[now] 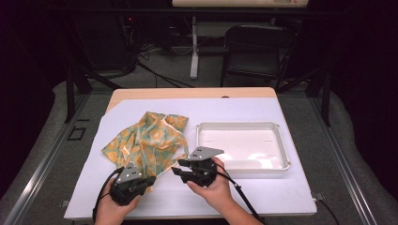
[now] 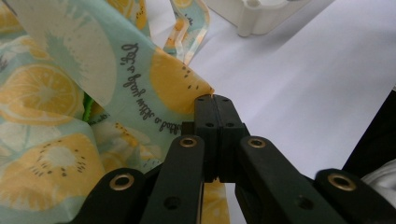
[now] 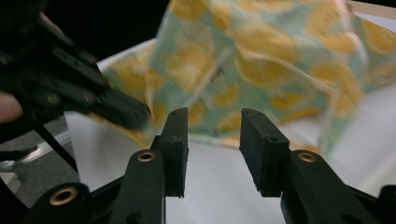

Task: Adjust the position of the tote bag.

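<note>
The left tool [image 1: 146, 180] is clamped on a near corner of the pale green cloth printed with orange citrus slices [image 1: 148, 140]; its own view shows the jaws meeting with fabric pinched between them. The right tool [image 1: 181, 167], just beside it, stands parted around nothing, facing the cloth's hanging edge (no second grip yet). The cloth lies crumpled on the white-covered desk [image 1: 263, 192], so spreading or folding is probably barely begun. The high view adds the empty white plastic tray [image 1: 281, 165] beyond the right tool.
</note>
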Motion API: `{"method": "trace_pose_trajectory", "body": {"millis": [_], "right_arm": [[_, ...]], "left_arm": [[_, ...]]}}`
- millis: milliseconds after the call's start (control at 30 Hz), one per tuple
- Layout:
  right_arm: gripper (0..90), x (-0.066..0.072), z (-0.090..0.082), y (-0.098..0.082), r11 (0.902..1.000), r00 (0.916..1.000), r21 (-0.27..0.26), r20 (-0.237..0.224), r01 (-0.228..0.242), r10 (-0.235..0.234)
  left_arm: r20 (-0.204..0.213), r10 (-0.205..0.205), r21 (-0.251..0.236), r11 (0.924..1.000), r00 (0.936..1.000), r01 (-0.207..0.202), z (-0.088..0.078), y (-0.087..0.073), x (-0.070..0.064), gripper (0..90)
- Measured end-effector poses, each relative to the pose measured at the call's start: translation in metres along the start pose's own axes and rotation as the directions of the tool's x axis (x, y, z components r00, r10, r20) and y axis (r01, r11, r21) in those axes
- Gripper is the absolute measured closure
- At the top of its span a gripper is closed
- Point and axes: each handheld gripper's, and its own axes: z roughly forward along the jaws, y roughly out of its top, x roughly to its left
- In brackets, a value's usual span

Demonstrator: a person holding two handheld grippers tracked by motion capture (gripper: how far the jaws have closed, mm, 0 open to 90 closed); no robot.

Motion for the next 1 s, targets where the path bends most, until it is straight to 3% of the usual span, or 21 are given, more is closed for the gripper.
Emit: {"method": "trace_pose_trajectory", "body": {"millis": [233, 633, 733, 767, 900, 1000], "right_arm": [[62.5, 0.015, 0.024, 0.023, 1.0000, 0.9991, 0.002, -0.043, 0.001, -0.001], [62.7, 0.023, 0.047, 0.023, 0.9989, 0.9978, 0.047, -0.066, -0.009, 0.012], [67.9, 0.023, 0.052, 0.022, 0.9979, 0.9967, 0.058, -0.075, -0.029, 0.033], [70.7, 0.023, 0.053, 0.022, 0.9975, 0.9967, 0.063, -0.074, -0.030, 0.035], [89.4, 0.024, 0.054, 0.020, 0.9968, 0.9971, 0.079, -0.072, -0.016, 0.022], [90.0, 0.023, 0.051, 0.019, 0.9973, 0.9979, 0.072, -0.063, -0.010, 0.014]], "left_arm": [[0.008, -0.003, -0.009, 1.0000, 1.0000, 0.004, 0.003, -0.004, -0.001, 90.0], [0.040, 0.012, 0.021, 0.9997, 0.9991, -0.013, 0.010, -0.003, -0.006, 90.0], [0.051, 0.002, 0.026, 0.9997, 0.9987, -0.004, 0.012, -0.004, -0.007, 90.0], [0.041, 0.020, 0.025, 0.9995, 0.9989, -0.021, 0.013, -0.003, -0.007, 90.0], [0.052, 0.013, 0.027, 0.9995, 0.9986, -0.014, 0.013, -0.003, -0.007, 87.7], [0.061, -0.013, 0.016, 0.9998, 0.9980, 0.012, 0.010, -0.003, -0.005, 84.1]]}}
